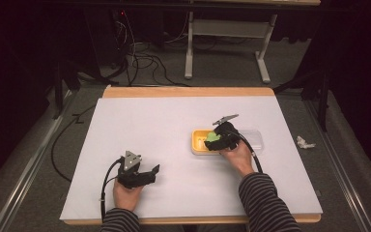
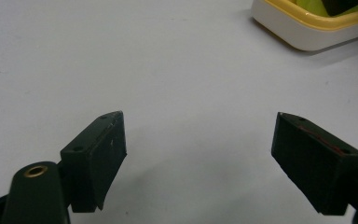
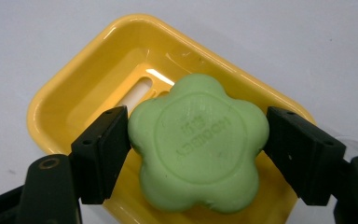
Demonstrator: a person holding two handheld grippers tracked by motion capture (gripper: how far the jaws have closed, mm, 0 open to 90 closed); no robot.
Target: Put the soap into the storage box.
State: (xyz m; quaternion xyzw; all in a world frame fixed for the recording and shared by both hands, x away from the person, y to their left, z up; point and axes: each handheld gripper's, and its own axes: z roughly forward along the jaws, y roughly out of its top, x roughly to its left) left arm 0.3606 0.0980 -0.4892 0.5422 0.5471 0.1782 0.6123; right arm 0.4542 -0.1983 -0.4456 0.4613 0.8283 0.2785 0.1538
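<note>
A green flower-shaped soap [image 3: 198,144] sits between the jaws of my right gripper [image 3: 198,128], and both pads touch its sides. Under it lies a yellow soap dish [image 3: 84,93] with a slot in its bottom. In the high view the right gripper [image 1: 216,138] and the soap [image 1: 213,136] are over the dish [image 1: 197,143], right of the table's middle. My left gripper [image 1: 152,174] rests near the front left of the white table top and points right. Its jaws [image 2: 200,121] stand wide open with nothing between them. The dish [image 2: 303,32] lies ahead of them.
A clear lid [image 1: 257,139] lies against the right side of the dish. The white table top [image 1: 140,125] has a wooden rim. A crumpled scrap [image 1: 305,142] lies on the floor to the right. Cables and a white frame [image 1: 189,53] stand beyond the far edge.
</note>
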